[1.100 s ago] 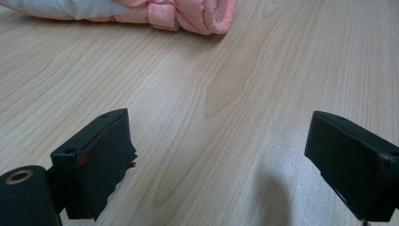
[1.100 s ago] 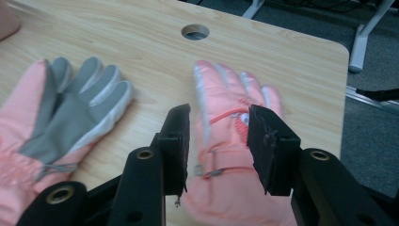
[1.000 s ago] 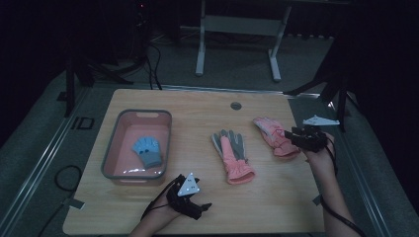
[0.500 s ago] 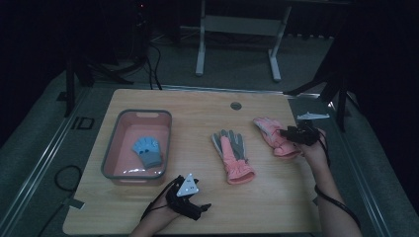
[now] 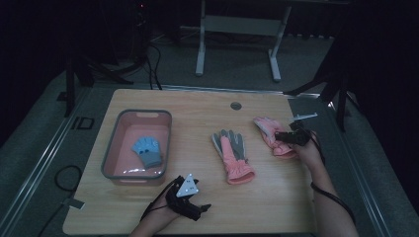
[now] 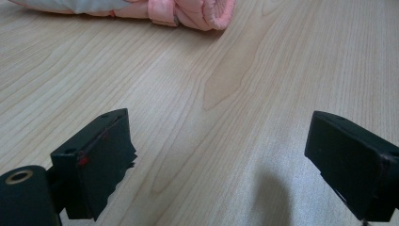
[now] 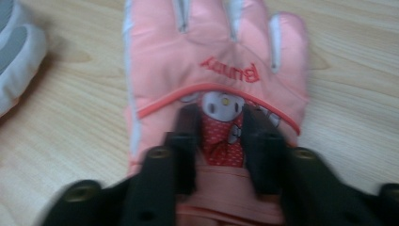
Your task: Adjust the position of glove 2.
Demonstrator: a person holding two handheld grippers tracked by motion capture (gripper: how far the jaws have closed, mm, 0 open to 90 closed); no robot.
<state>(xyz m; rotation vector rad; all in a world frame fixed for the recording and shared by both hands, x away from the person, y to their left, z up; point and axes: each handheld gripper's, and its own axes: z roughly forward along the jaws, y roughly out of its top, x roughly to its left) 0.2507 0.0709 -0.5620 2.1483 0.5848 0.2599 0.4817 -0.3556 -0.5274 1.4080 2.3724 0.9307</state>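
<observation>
A pink glove (image 5: 266, 127) lies palm-down at the right of the table; the right gripper view shows its back (image 7: 216, 52) with red lettering. My right gripper (image 5: 283, 137) sits low over its cuff end. Its jaws (image 7: 220, 115) have just been closing and now pinch a fold of the glove's patterned fabric between them. A second pink and grey glove (image 5: 232, 155) lies at the table's middle; its cuff (image 6: 188, 9) is far ahead of my left gripper (image 6: 221, 155). That left gripper (image 5: 203, 209) rests open on the wood near the front edge, nothing between its jaws.
A pink tub (image 5: 111, 153) stands at the left with a small blue glove (image 5: 147, 150) inside. A round grommet hole (image 5: 235, 105) sits near the table's far edge. The grey fingers of the middle glove (image 7: 14, 52) lie just left of the held glove.
My right gripper has sunk and shifted left onto the pink glove near its cuff, and its jaws have narrowed onto the fabric. The left gripper has stayed where it was.
</observation>
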